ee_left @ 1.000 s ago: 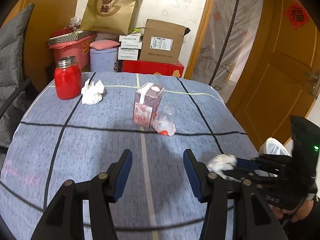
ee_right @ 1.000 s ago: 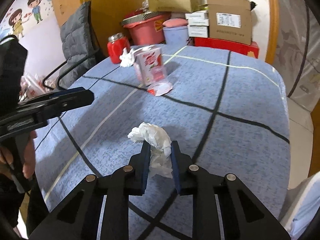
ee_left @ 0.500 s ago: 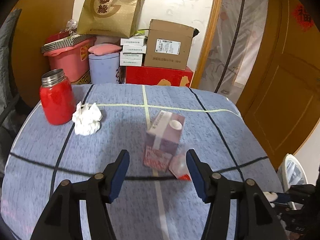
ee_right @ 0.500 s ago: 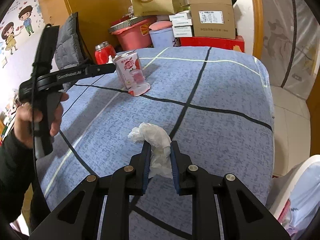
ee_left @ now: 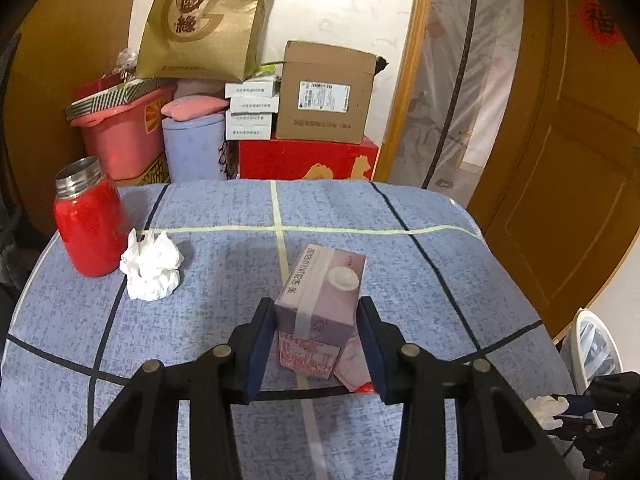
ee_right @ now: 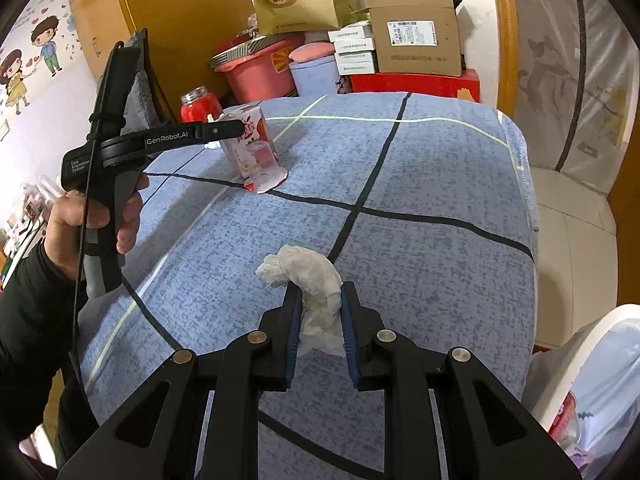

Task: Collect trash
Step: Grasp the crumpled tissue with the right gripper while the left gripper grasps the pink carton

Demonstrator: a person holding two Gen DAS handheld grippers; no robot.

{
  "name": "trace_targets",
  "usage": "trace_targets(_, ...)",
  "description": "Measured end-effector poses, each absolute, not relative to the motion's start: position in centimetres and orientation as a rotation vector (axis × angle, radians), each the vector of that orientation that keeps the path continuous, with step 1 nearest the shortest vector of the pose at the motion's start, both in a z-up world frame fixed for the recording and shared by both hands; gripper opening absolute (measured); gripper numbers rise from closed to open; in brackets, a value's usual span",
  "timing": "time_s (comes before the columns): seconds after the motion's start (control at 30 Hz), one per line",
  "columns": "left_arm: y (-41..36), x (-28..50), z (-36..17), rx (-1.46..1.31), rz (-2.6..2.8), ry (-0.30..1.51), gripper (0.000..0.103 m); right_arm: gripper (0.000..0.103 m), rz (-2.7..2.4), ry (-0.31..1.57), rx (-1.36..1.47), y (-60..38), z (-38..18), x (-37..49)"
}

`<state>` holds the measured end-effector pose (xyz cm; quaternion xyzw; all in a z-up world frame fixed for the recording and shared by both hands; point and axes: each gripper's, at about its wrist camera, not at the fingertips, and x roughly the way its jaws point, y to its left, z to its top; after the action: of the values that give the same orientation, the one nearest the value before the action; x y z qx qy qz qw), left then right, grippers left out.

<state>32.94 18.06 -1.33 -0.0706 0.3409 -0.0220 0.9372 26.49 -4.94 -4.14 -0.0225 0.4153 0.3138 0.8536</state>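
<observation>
A pink milk carton (ee_left: 324,300) stands on the blue checked table (ee_left: 224,216). My left gripper (ee_left: 316,308) straddles it and its jaws are closing, with both pads against the carton's sides. A clear plastic cup (ee_left: 352,364) lies on its side against the carton. In the right wrist view the same left gripper (ee_right: 236,128) reaches the carton (ee_right: 250,140) from the left. My right gripper (ee_right: 318,292) is shut on a crumpled white tissue (ee_right: 304,268) above the table's near right part. A second crumpled tissue (ee_left: 152,268) lies beside a red bottle (ee_left: 90,224).
A white bin (ee_right: 580,360) with a liner stands off the table's right edge. Behind the table are stacked boxes (ee_left: 324,96), a pink tub (ee_left: 120,132) and a gold paper bag (ee_left: 204,20). A grey chair (ee_right: 136,92) stands at the far left side.
My left gripper has moved forward over the table up to the carton, and its jaws have narrowed around it. My right gripper keeps the tissue and has shifted slightly.
</observation>
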Motion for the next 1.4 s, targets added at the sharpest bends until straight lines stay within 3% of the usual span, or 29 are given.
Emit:
trace_targets(0.67,14.1,21.6,4.8,-0.118,-0.023,0.623,0.042,0.020,0.622,0.782,0.010,-9.4,0.0,22.3)
trace_targets(1.4,1.4,13.4,3.7,-0.148,-0.247,0.656,0.042,0.020,0.499,0.741,0.084,-18.3,1.6,15.1)
